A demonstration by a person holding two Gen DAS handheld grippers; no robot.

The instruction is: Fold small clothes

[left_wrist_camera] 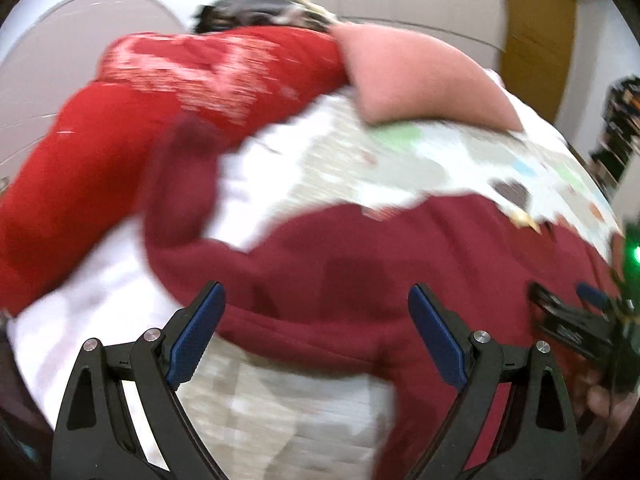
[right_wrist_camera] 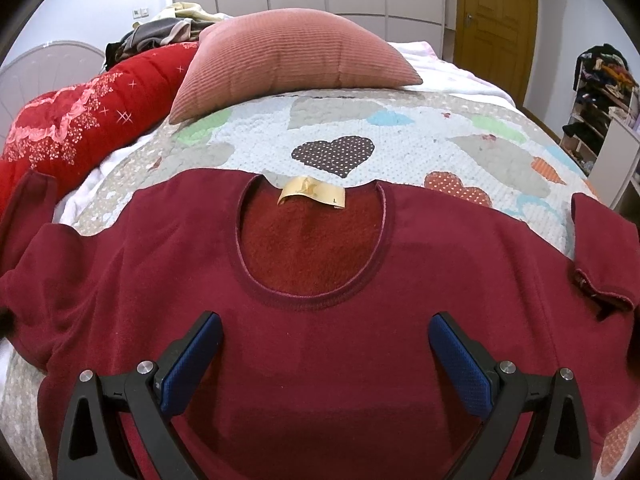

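The sweater (right_wrist_camera: 320, 340) lies flat on the bed (right_wrist_camera: 400, 128), at its near edge, neck opening toward the far end and a label (right_wrist_camera: 311, 193) at the back of the neck. One sleeve (right_wrist_camera: 36, 248) reaches the bed's left edge, the other sleeve (right_wrist_camera: 600, 256) the right edge. Behind the sweater a pillow (right_wrist_camera: 292, 52) rests toward the bed's far end. A quilt (right_wrist_camera: 88, 112) lies along the left edge, beside the pillow, with a clothes heap (right_wrist_camera: 168, 30) behind it at the far left corner.
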